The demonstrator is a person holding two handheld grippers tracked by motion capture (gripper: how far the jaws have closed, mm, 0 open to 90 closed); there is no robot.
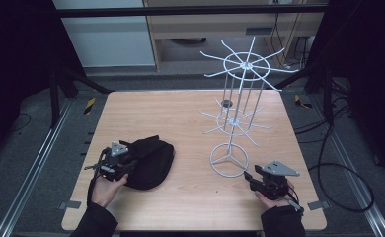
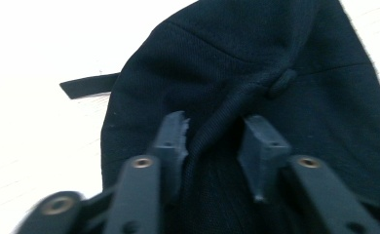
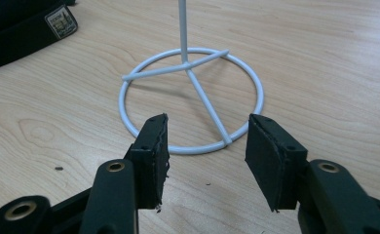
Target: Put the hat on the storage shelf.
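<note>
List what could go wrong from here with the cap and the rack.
The left gripper has its jaws apart around only a raised fold of the black cap, so a lift may slip. The white wire rack stands tall on a small ring base; the open right gripper beside it could tip it.

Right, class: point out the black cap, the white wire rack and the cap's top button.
Cap (image 1: 151,165), high view, on the crown's fabric.
Rack (image 3: 193,80), right gripper view, on a spoke of its ring base.
Button (image 2: 282,82), left gripper view, on the knob atop the crown.
</note>
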